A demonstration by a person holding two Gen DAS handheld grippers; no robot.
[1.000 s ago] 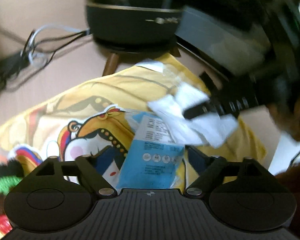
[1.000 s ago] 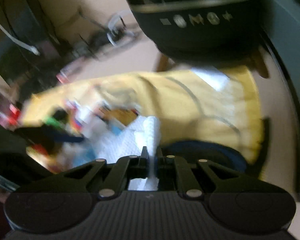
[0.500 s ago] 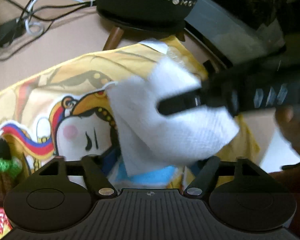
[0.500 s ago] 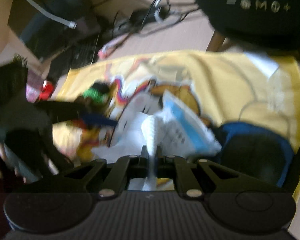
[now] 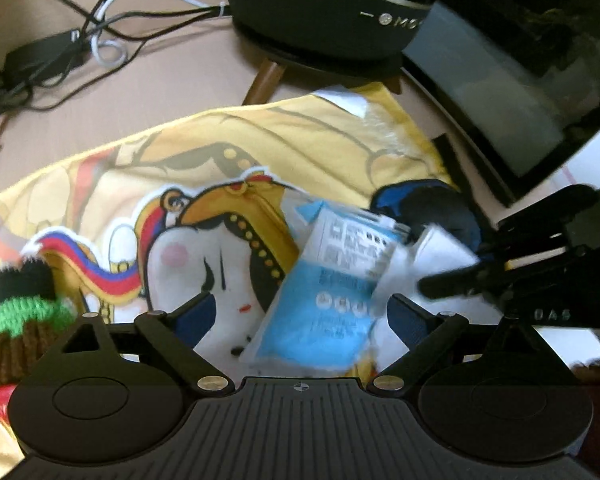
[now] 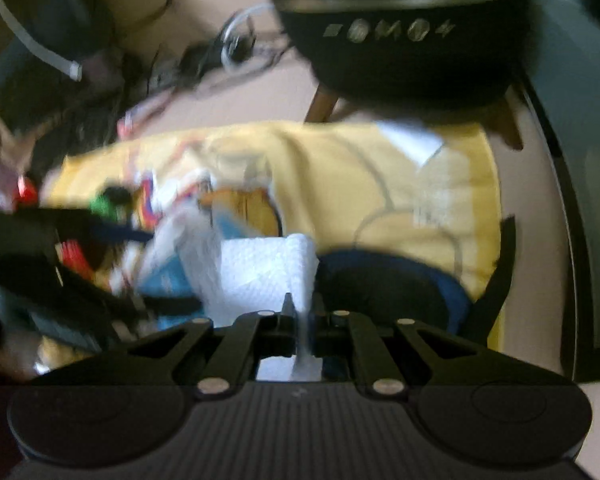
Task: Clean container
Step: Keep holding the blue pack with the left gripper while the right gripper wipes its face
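Observation:
A blue-and-white packet (image 5: 328,280) lies on a yellow cartoon-print cloth (image 5: 260,140), between the wide-apart fingers of my open left gripper (image 5: 304,308). A dark round container with a blue rim (image 5: 432,208) sits just right of the packet. My right gripper (image 5: 452,276) comes in from the right, shut on a white paper towel (image 5: 436,248). In the blurred right wrist view that gripper (image 6: 300,304) pinches the towel (image 6: 260,276) next to the container (image 6: 388,288). The packet (image 6: 168,280) shows at the left.
A black speaker on wooden legs (image 5: 324,12) stands beyond the cloth. Tangled cables (image 5: 72,52) lie at the far left, and a dark monitor (image 5: 500,92) rises at the right. A knitted brown, green and black toy (image 5: 20,320) rests on the cloth's left side.
The right gripper swept the towel over the packet half a second ago and has pulled back to the right, uncovering the packet. The left gripper stays open.

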